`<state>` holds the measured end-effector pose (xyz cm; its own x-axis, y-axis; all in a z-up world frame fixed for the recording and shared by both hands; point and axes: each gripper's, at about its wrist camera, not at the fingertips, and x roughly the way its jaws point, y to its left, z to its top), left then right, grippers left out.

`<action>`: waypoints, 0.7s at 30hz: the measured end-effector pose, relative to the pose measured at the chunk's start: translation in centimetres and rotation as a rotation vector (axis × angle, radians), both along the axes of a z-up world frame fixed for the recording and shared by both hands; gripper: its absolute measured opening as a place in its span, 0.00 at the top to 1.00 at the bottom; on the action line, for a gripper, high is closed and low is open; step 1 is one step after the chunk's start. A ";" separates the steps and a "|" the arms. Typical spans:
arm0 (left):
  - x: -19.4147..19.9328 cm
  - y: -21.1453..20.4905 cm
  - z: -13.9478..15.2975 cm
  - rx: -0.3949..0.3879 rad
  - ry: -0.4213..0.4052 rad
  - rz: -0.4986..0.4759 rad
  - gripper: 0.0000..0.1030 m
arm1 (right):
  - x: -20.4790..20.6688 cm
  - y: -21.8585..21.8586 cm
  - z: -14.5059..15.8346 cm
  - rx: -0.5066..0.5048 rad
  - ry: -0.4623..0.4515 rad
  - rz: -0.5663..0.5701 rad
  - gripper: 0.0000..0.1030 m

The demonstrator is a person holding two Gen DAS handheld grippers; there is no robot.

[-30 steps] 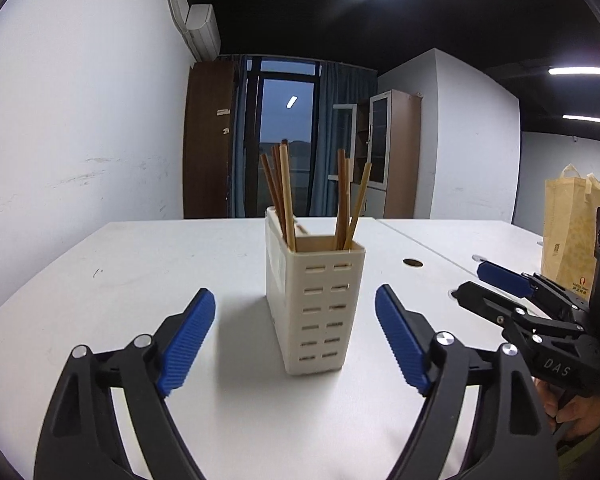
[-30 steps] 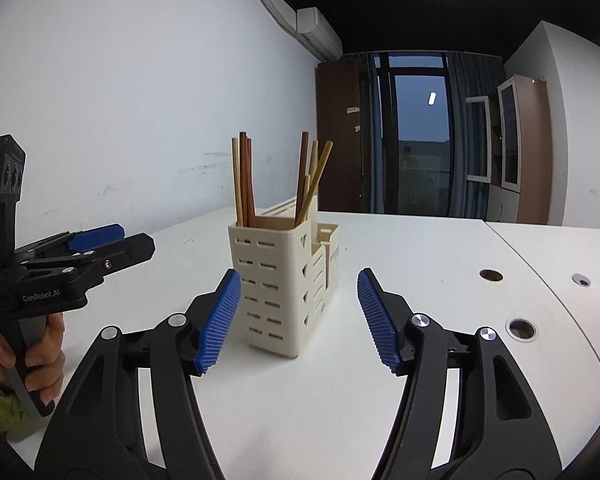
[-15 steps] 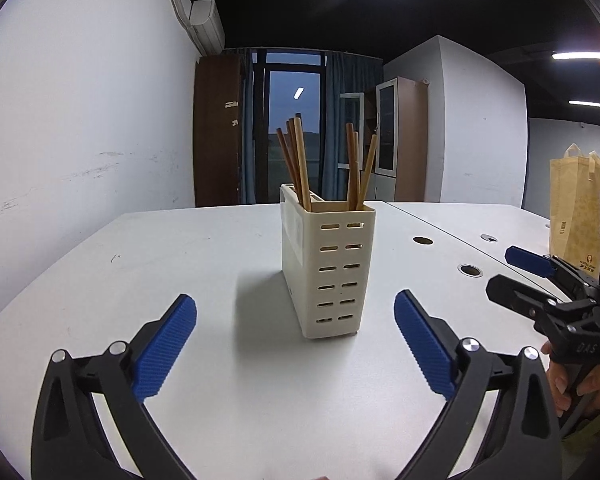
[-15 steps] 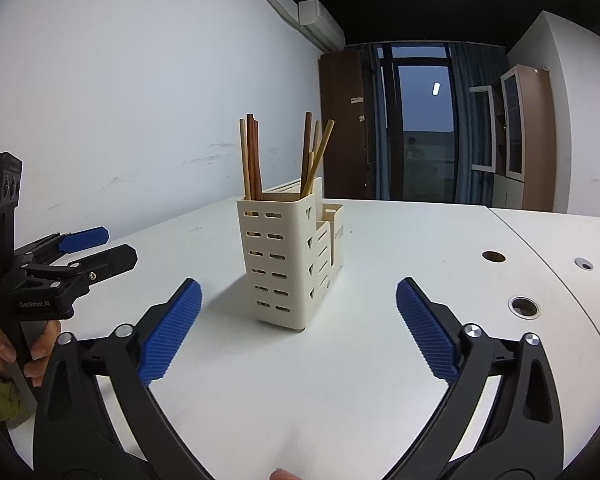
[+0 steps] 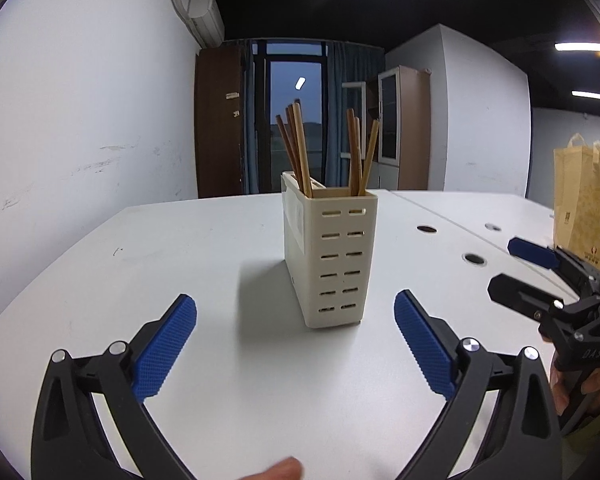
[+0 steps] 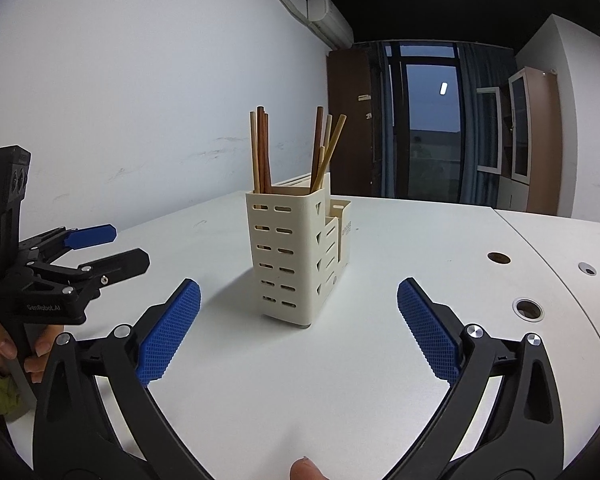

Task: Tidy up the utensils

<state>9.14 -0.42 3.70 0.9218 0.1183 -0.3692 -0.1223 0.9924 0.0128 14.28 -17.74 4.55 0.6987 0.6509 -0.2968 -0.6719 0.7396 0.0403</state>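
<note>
Left tool [image 5: 295, 346] stood spread wide with nothing between its blue pads [image 5: 165, 350]. The cream utensil holder [image 5: 330, 258] sat upright on the white tabletop [image 5: 160, 248], straight ahead and slightly right of the tool's centre line, well clear of the pads. Chopsticks [image 5: 300, 148] stood in it, long axes near vertical and fanned outward. Against the earlier frame, this tool's pads stood farther apart and the holder looked farther off.

Right tool [image 6: 299, 330] was likewise spread wide and empty. The holder [image 6: 286, 260] lay dead ahead, a corner facing the camera, chopsticks [image 6: 260, 152] upright. Neither tool looked clearly nearer. The left tool [image 6: 100, 248] showed at the left edge, also open. Earlier, the right pads nearly flanked the holder; now they sat short of it.
</note>
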 end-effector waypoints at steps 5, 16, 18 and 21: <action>0.0 -0.1 0.0 0.012 0.001 0.006 0.05 | 0.0 0.0 -0.1 -0.003 0.008 0.006 0.08; -0.3 -0.2 0.1 0.012 -0.008 0.012 0.05 | -0.2 0.0 -0.1 -0.005 0.019 0.016 0.08; -0.3 -0.3 0.0 0.013 -0.006 0.010 0.05 | -0.2 0.0 -0.1 -0.006 0.019 0.018 0.08; -0.2 -0.5 0.0 0.014 -0.002 0.002 0.05 | -0.3 0.1 -0.2 -0.009 0.020 0.020 0.08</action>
